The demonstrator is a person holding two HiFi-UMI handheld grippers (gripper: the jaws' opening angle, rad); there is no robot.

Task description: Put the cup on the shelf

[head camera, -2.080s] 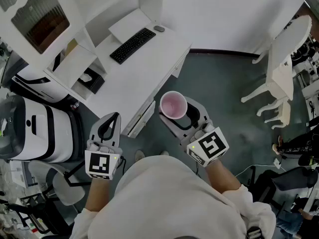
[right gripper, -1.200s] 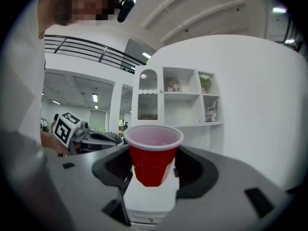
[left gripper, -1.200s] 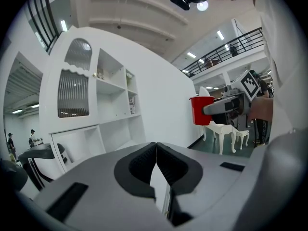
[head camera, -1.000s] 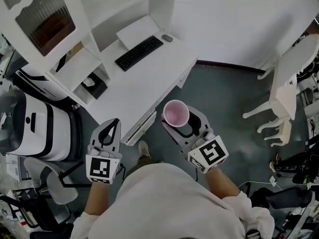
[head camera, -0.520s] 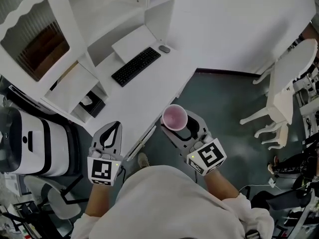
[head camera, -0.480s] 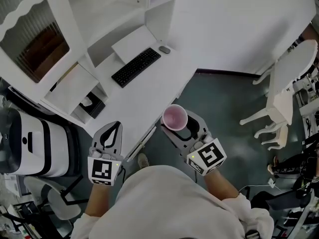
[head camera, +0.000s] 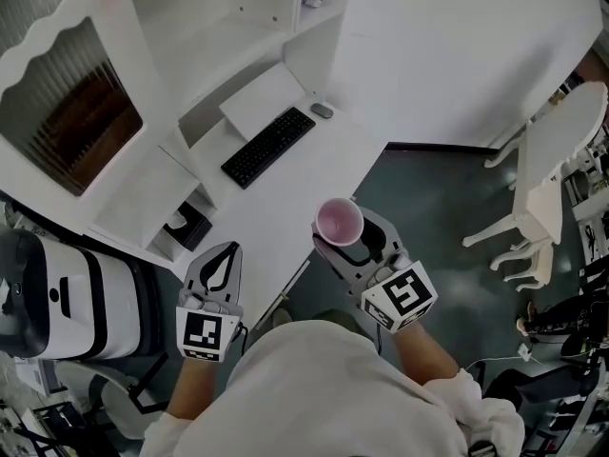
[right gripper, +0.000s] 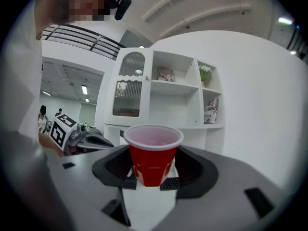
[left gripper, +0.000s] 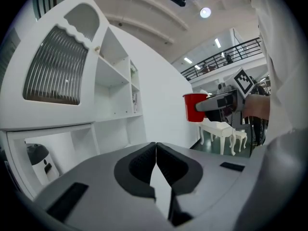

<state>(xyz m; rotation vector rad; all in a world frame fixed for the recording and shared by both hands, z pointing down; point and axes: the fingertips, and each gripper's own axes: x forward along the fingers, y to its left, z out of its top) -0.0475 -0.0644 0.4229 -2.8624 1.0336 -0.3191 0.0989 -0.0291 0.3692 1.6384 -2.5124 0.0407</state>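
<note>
Jaws of the left gripper [head camera: 228, 250] meet on nothing, while the right gripper [right gripper: 149, 178] clasps the red cup [right gripper: 153, 155] low on its wall, upright, well apart from the shelf [right gripper: 174, 84]; light and thin, it probably crushes easily, so this gentle low hold seems right.

On my screen the cup [right gripper: 153, 158] reads as thin glossy red plastic with a paler, duller pink inside. The left gripper [left gripper: 156, 146] and right gripper [right gripper: 149, 181] look like matt grey plastic shells lined with black ribbed pads [right gripper: 169, 182] that seem rubbery. I take the worktop [head camera: 276, 208] and shelf [head camera: 314, 50] for smooth white painted board with a soft sheen, the keyboard [head camera: 268, 147] for matt black plastic, the cabinet pane [left gripper: 53, 66] for ribbed glass, and the person's top [head camera: 314, 388] for pale cloth.
</note>
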